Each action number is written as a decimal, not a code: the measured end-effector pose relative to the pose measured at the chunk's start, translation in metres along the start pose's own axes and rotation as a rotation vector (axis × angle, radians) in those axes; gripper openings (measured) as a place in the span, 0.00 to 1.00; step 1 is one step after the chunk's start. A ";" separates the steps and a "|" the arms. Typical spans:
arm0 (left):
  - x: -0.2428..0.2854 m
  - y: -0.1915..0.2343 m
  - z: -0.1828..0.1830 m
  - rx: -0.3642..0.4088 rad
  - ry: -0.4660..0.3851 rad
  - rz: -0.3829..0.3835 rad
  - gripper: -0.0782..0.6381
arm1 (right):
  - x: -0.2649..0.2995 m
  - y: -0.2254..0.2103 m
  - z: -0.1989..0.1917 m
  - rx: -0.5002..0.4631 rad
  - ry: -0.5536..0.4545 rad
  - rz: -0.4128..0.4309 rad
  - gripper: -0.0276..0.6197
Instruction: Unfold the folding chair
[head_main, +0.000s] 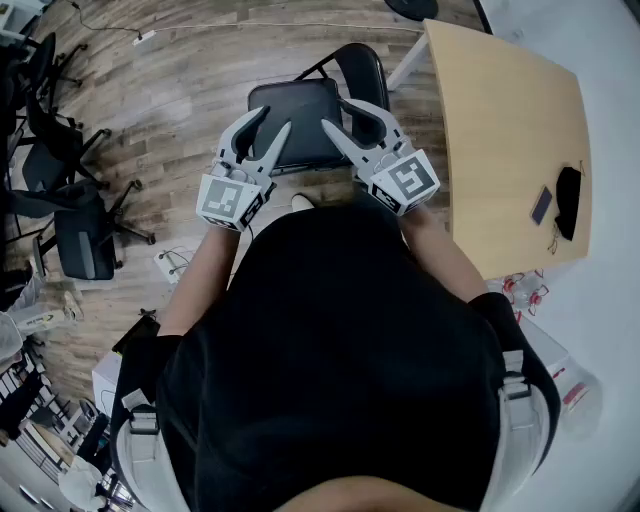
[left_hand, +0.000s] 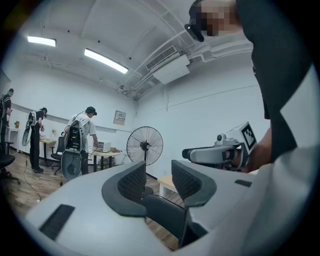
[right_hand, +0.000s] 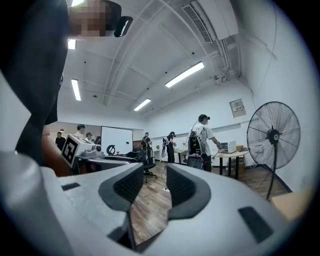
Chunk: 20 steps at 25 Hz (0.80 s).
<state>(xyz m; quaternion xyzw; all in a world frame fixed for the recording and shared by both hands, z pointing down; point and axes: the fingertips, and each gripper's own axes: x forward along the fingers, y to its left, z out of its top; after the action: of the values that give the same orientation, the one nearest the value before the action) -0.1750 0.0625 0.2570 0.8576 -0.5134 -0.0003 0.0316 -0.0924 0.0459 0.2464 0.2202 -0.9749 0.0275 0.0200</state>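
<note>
Head view: left forearm (head_main: 195, 280) runs up from 7 o'clock and right forearm (head_main: 440, 255) from 5 o'clock, both extended ahead of the torso.

Left gripper (head_main: 275, 118) lies left of centre, jaws pointing to 1 o'clock. Right gripper (head_main: 335, 112) lies just right of centre, jaws pointing to 11 o'clock. The two sets of tips converge, near each other but apart.

Left marker cube (head_main: 228, 200) and right marker cube (head_main: 408, 182) face the camera at the rear of each gripper.

Left gripper view: tool held level, pads (left_hand: 134, 181) a narrow gap apart, not touching.

Right gripper view: tool held level, pads (right_hand: 180, 186) likewise separated by a slim gap.

Each gripper shows in the other's view, at 3 o'clock and 9 o'clock respectively.
</note>
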 end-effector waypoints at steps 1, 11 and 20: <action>0.000 0.000 0.001 0.000 -0.003 -0.001 0.32 | 0.001 0.000 0.001 -0.003 -0.002 0.000 0.26; 0.006 -0.009 0.010 -0.003 -0.025 -0.035 0.31 | -0.001 -0.005 0.006 -0.012 0.000 -0.013 0.19; 0.007 -0.008 0.003 0.003 -0.008 -0.044 0.31 | -0.001 -0.006 0.002 -0.009 0.001 -0.021 0.19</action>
<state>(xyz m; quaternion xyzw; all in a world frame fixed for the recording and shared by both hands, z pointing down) -0.1645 0.0598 0.2540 0.8688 -0.4943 -0.0038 0.0282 -0.0889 0.0412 0.2441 0.2301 -0.9726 0.0233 0.0219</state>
